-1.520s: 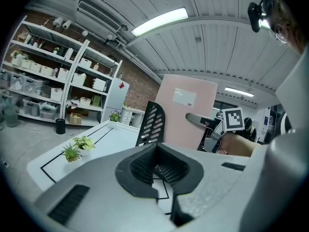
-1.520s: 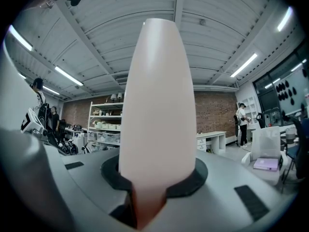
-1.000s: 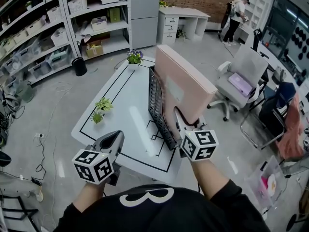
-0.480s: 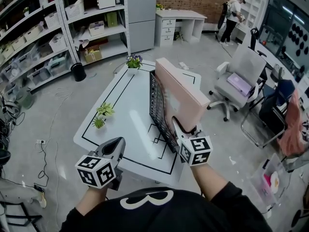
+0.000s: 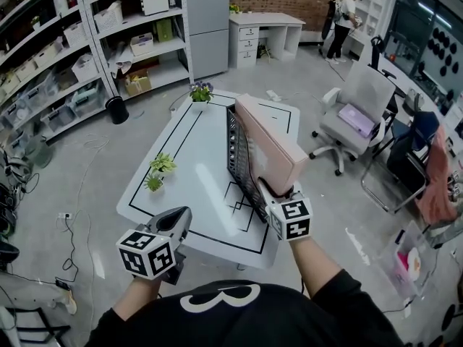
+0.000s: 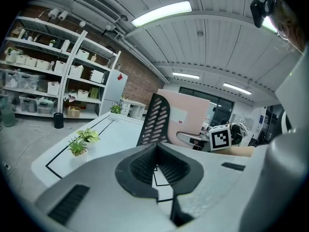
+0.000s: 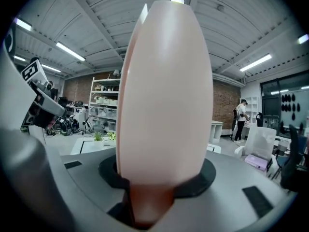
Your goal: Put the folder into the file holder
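Left gripper [image 5: 181, 219]: jaws together, empty, by the table's [image 5: 192, 165] near edge.
Right gripper [image 5: 277, 196]: jaws just eased wider, pads seemingly still touching the folder's near end.
Folder [image 5: 269, 142]: pink, thick, upright; now lower, inside the black mesh file holder [image 5: 234, 147] (nearly seated, I judge).

Head camera looks steeply down on the desk [image 5: 195, 161]; cameras riding left gripper [image 5: 181, 221] and right gripper [image 5: 266, 191] look level across it.
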A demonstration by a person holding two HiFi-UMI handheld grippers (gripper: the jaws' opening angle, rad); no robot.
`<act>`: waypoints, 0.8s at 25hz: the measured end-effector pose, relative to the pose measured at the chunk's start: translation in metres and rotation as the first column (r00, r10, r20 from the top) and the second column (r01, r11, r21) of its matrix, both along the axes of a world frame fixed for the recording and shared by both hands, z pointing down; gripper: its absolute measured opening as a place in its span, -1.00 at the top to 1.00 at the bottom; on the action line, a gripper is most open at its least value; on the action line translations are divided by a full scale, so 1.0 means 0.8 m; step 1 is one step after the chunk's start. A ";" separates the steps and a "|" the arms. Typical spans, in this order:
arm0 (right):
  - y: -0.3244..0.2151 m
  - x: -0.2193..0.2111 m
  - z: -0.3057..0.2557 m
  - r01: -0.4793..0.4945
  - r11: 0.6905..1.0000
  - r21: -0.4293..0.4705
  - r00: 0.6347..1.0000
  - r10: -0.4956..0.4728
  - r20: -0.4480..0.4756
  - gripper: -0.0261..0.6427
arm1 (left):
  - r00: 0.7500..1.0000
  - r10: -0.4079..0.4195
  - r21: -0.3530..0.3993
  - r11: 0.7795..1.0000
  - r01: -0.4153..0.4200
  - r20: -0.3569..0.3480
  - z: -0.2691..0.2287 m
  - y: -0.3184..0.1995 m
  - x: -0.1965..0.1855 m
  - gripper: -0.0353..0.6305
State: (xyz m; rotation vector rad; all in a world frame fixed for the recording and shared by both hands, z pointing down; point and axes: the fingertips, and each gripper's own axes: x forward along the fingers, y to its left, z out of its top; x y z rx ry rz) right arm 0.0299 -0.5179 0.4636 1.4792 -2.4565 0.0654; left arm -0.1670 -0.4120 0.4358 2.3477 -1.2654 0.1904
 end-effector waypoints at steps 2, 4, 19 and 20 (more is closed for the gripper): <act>0.003 -0.002 0.003 0.006 1.000 -0.023 1.000 -0.006 -0.024 0.38 | 1.000 0.020 -0.002 1.000 -0.020 0.005 -0.005 0.006 0.004 0.88; 0.006 -0.001 0.004 0.000 0.999 -0.045 0.999 -0.002 -0.040 0.31 | 0.999 0.033 0.001 0.999 -0.033 0.009 -0.012 0.013 0.007 0.88; 0.116 0.024 -0.017 0.005 0.984 -0.177 0.996 0.010 0.083 0.13 | 0.988 0.141 -0.011 0.990 -0.142 -0.056 -0.016 0.062 0.045 0.88; 0.128 0.022 -0.022 0.018 0.985 -0.171 0.993 0.002 0.117 0.13 | 0.987 0.148 -0.010 0.989 -0.149 -0.061 -0.016 0.063 0.049 0.88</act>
